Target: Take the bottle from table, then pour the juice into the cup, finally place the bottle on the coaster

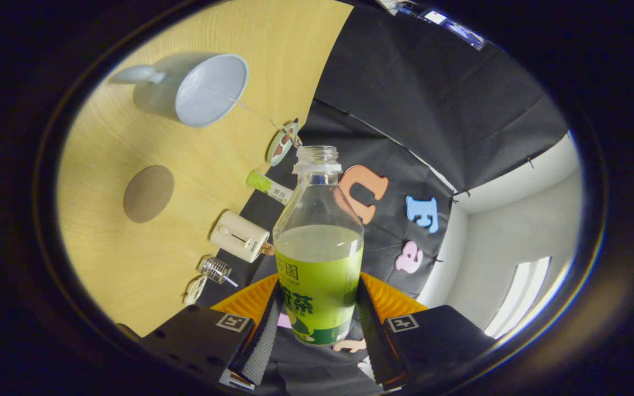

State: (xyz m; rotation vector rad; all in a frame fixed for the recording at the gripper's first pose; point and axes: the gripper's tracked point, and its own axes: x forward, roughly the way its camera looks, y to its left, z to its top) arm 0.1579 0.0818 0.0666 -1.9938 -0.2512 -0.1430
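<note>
A clear uncapped bottle [318,258] with a green label, about half full of pale green juice, sits between my two fingers, and my gripper [317,324] is shut on its lower body. The whole view is rolled, so the wooden table [130,264] stands to the left of the bottle. A pale blue cup [196,88] with a handle rests on the table beyond the bottle's neck, its mouth turned toward me and looking empty. A round brown coaster [148,193] lies on the wood between the cup and my fingers.
Along the table's back edge by the black cloth wall lie a small cream box-shaped device [239,236], a green and white tube [268,186], a round patterned disc [283,144] and a small wire object [215,270]. A white wall [509,242] stands beyond the cloth.
</note>
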